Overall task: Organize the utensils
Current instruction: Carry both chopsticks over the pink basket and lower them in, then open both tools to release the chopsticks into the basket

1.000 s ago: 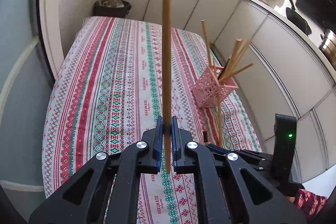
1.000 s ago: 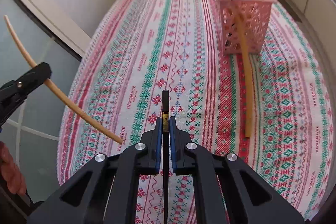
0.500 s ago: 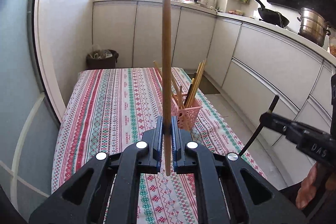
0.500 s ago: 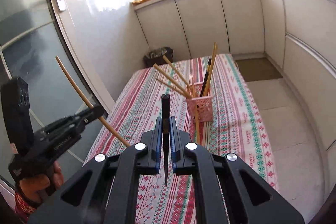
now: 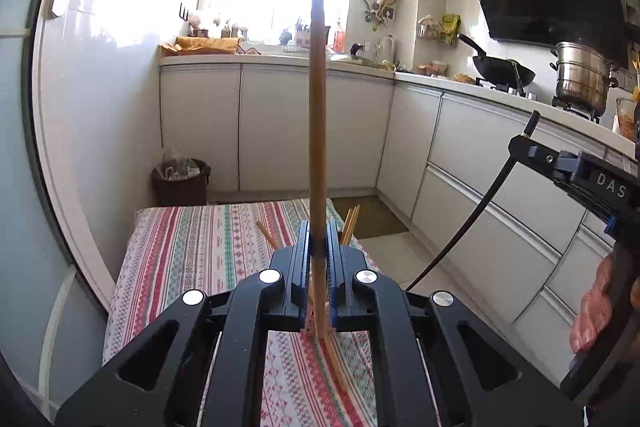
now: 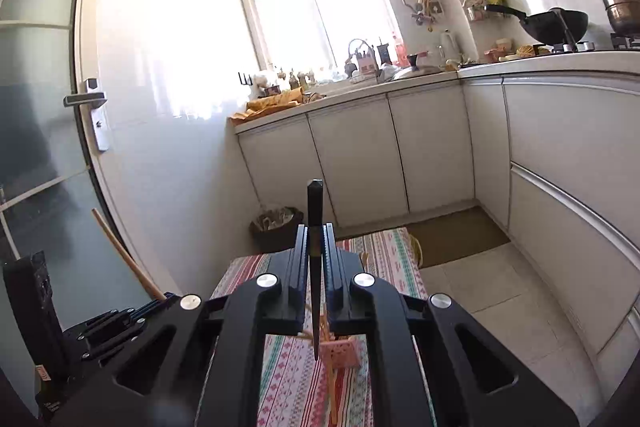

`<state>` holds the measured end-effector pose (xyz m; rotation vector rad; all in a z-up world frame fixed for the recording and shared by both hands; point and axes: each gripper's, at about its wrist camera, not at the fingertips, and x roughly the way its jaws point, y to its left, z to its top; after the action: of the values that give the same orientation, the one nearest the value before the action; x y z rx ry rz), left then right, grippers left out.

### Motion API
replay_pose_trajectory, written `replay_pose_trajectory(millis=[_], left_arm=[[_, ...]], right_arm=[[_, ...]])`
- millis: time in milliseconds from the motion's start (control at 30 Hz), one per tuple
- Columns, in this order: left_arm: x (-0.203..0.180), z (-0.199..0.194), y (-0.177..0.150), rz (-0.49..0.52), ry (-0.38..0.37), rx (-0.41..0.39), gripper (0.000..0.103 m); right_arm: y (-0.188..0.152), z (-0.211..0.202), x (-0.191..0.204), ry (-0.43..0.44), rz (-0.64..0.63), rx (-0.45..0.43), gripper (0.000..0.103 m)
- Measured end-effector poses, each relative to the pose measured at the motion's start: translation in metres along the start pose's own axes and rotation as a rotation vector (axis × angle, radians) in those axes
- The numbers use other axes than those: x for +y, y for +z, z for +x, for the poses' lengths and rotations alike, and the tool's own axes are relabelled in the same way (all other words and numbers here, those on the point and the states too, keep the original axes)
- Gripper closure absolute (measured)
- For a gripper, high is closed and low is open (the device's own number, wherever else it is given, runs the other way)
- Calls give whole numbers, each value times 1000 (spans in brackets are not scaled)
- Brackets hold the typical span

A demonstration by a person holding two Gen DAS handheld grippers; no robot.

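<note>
My left gripper (image 5: 318, 227) is shut on a long wooden chopstick (image 5: 318, 107) that stands upright, high over the striped tablecloth (image 5: 192, 251). My right gripper (image 6: 316, 227) is shut on a black chopstick (image 6: 315, 203), also upright. The pink basket (image 6: 340, 353) with several chopsticks shows far below, between the right fingers. In the left wrist view only its chopstick tips (image 5: 351, 223) stick out past the fingers. Each gripper appears in the other's view: the right gripper (image 5: 520, 147) with the black chopstick (image 5: 472, 219), the left gripper (image 6: 160, 297) with the wooden chopstick (image 6: 124, 255).
One loose wooden chopstick (image 6: 333, 399) lies on the cloth beside the basket. A dark waste bin (image 5: 180, 179) stands beyond the table's far end. White cabinets (image 5: 480, 167) run along the right, with a wok (image 5: 500, 71) and a steel pot (image 5: 584, 79) on the counter.
Both grippers have risen and tipped upward, each keeping its chopstick. The table and basket have dropped low in both views, and the kitchen counter and window now fill them.
</note>
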<state>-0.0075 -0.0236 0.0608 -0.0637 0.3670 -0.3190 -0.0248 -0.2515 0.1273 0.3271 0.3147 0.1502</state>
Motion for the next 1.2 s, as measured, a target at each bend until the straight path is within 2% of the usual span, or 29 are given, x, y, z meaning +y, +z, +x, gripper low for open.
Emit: replay_pose_trajectory(millis=[133,267,367,500,567,600,633,667,800,867,933,1033,1200], left_arm=[[-5,28,17,-27,-21,-43,97],[-15,68,22,-27,-28,-40,97],[-18,102,13,-25,-6,-10,97],[-10,149,-16,-45,44,78,96],[-6,167,-30,-51,79,124,91],[-4,172,-37,-57,81,145,79],[0,171,-41,-69,75,150,75],[2,166,-41,-74,78,136,75],[12,123,-22,-95,91,23,67],[15,99,-7,-96,104,-43,58],[19,76,2,-95,120,-99,43],[27,53,8,-105,126,-139,41],[37,42,6,-105,143,-146,41]], right_arm=[[7,29,-20,-1,65,-14,96],[-1,56,-33,-17,65,-15,96],[-11,77,-40,-40,35,2,96],[-24,101,-52,-48,50,31,96],[-30,111,-58,-49,66,42,96],[-32,115,-60,-46,74,53,96],[-35,119,-62,-44,82,63,96],[-38,121,-62,-44,84,67,96],[-41,127,-58,-39,78,74,96],[-42,128,-52,-36,67,70,96],[-42,129,-45,-31,57,66,96],[-46,133,-34,-16,57,70,96],[-58,150,-14,-21,15,81,96]])
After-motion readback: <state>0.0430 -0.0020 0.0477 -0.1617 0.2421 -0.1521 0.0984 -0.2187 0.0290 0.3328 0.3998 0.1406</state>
